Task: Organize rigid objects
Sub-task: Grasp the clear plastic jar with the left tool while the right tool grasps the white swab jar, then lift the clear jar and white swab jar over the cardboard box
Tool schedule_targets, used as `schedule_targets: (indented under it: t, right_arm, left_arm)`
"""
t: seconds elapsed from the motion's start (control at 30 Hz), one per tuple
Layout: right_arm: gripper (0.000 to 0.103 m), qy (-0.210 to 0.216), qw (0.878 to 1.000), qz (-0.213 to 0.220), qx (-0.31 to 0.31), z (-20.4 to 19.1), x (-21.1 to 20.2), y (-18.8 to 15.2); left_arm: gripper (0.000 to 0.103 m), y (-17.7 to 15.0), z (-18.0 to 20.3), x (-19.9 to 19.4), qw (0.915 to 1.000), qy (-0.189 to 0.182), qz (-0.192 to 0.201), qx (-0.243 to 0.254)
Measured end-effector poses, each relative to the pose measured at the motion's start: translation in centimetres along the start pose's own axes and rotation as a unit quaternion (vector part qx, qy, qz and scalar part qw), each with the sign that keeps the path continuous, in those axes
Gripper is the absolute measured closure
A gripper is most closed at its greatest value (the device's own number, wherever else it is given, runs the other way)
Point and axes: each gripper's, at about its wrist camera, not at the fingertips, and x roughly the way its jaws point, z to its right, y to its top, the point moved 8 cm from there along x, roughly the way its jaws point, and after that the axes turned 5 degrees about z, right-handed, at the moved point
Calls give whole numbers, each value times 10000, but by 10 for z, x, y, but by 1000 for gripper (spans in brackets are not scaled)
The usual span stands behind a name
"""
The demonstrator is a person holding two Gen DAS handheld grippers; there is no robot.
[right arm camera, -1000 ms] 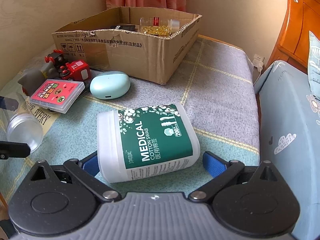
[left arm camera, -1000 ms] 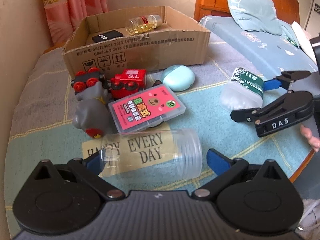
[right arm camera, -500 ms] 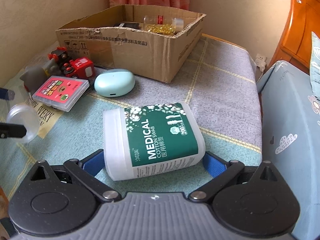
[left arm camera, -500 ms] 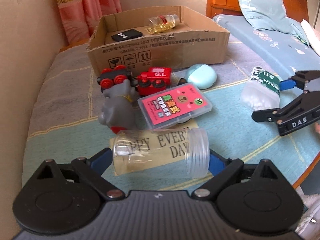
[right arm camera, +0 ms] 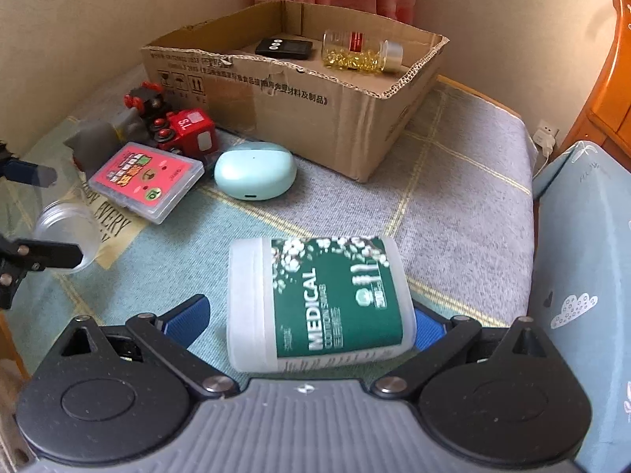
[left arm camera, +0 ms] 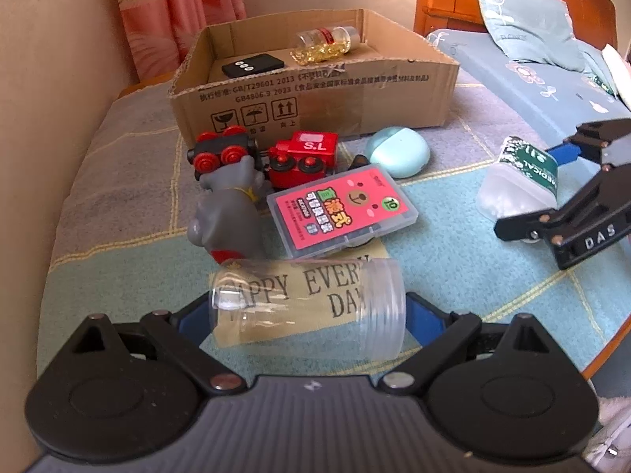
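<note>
My left hand-held gripper [left arm camera: 307,311] holds the clear jar [left arm camera: 311,307] by its 2 ends, and my right hand-held gripper [right arm camera: 311,317] brackets the cotton swab tub [right arm camera: 319,299], its right pad touching, the left pad showing a gap, so I cannot tell if that grip is firm. Since 1 second ago both views have risen and neared the cardboard box [left arm camera: 315,94], so both items look lifted off the blanket [left arm camera: 118,181]. The box already holds a capsule bottle [left arm camera: 327,39] and a black remote [left arm camera: 252,65]. The toy train [left arm camera: 292,153], grey figurine [left arm camera: 228,213], card case [left arm camera: 341,211] and mint case [left arm camera: 398,151] lie in front of the box, waiting.
</note>
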Motion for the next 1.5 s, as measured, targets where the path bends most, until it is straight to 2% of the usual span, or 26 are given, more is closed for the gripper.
schedule_targets:
  t: [0.17,0.33,0.4,0.63,0.9,1.23,1.4,1.5]
  right_arm:
    - [0,-82,9999,-56,-131,-1,3,5]
    - [10,-253,9994,-149,-175,1,3,5]
    - [13,-286,9993,-168,-175,2,2,4]
    - [16,-210,9996,-130,-136,3,-6,5]
    - [17,-321,9987,-154,-376,5,-19,7]
    - [17,-126,9986,22,-515,6,-49,26]
    - [17,56,9986,244,-461,6,-62,48]
    - [17,-10,9976,468,-512,6,-69,67]
  left_arm:
    - [7,2,-1,-1,10000,23,-19,-18]
    - [8,4,1,-2,10000,-9,6,0]
    - [12,3,2,-2,10000,-2,-3,3]
    - [13,3,2,-4,9999,-141,-65,-29]
    - [13,13,12,-21,9988,-390,-32,304]
    - [13,56,15,-50,9958,-654,429,481]
    - [13,93,9,-55,9933,-547,812,608]
    - [13,119,2,-53,9920,-460,1023,578]
